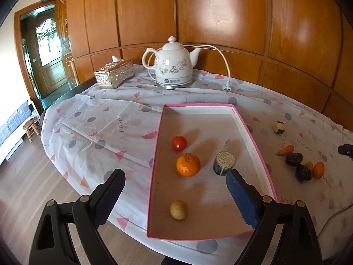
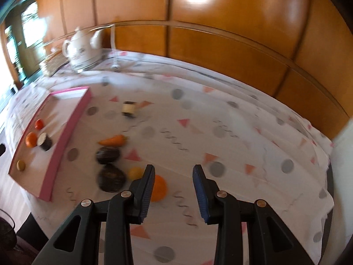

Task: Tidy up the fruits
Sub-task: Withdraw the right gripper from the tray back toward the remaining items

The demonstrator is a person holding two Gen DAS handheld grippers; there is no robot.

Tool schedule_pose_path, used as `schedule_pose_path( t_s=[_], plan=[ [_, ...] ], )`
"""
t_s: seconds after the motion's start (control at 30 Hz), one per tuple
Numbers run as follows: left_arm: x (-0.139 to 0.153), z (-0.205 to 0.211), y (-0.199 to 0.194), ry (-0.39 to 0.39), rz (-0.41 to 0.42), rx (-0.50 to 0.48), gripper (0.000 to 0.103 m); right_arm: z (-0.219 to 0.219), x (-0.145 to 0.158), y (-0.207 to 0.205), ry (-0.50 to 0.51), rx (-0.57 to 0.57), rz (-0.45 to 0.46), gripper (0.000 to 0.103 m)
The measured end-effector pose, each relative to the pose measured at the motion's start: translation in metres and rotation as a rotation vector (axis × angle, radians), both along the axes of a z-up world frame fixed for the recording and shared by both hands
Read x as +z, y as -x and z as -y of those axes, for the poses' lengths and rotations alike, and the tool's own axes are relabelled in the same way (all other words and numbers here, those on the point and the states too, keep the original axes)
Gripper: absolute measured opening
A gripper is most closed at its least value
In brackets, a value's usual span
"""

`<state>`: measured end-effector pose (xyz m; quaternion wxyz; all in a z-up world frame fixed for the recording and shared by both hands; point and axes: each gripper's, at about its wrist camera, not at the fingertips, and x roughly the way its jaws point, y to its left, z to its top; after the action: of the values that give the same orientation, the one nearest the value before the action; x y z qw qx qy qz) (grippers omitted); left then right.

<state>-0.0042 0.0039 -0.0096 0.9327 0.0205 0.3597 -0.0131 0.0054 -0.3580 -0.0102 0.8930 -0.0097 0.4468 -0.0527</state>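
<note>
A pink-rimmed tray (image 1: 247, 132) lies on the patterned tablecloth. It holds a tomato (image 1: 179, 143), an orange (image 1: 188, 164), a dark rice-topped roll (image 1: 224, 162) and a yellow-brown fruit (image 1: 179, 209). My left gripper (image 1: 175, 172) hovers over the tray, wide open and empty, its right fingertip close to the roll. Right of the tray (image 2: 66, 137) lie a carrot (image 2: 112, 141), two dark lumps (image 2: 108, 154), a small yellow fruit (image 2: 135, 172), a second orange (image 2: 158, 187) and another roll piece (image 2: 129, 109). My right gripper (image 2: 173, 167) is above the cloth just right of that orange, jaws apart with nothing between them.
A white kettle (image 1: 171, 66) with a loose cord and plug (image 1: 227, 88) and a tissue box (image 1: 113, 72) stand at the back against the wood-panelled wall. The table's edge curves away on the left, with floor and a small stool (image 1: 30, 128) beyond.
</note>
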Motion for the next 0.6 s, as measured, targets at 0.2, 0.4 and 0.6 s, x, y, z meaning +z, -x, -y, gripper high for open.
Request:
schedule_pose_path(
  t_s=[0.2,0.4,0.6],
  plan=[
    [0.002,0.014,-0.001,-0.018,0.002,-0.048,0.093,0.037,0.0,0.01,0.018,-0.101,0.0,0.036],
    [0.002,0.03,-0.006,-0.034,-0.011,-0.101,0.093,0.085,-0.001,0.022,0.018,-0.222,-0.002,0.036],
    [0.0,0.044,-0.011,-0.043,-0.034,-0.146,0.093,0.139,-0.007,0.037,-0.019,-0.4,-0.004,0.036]
  ],
)
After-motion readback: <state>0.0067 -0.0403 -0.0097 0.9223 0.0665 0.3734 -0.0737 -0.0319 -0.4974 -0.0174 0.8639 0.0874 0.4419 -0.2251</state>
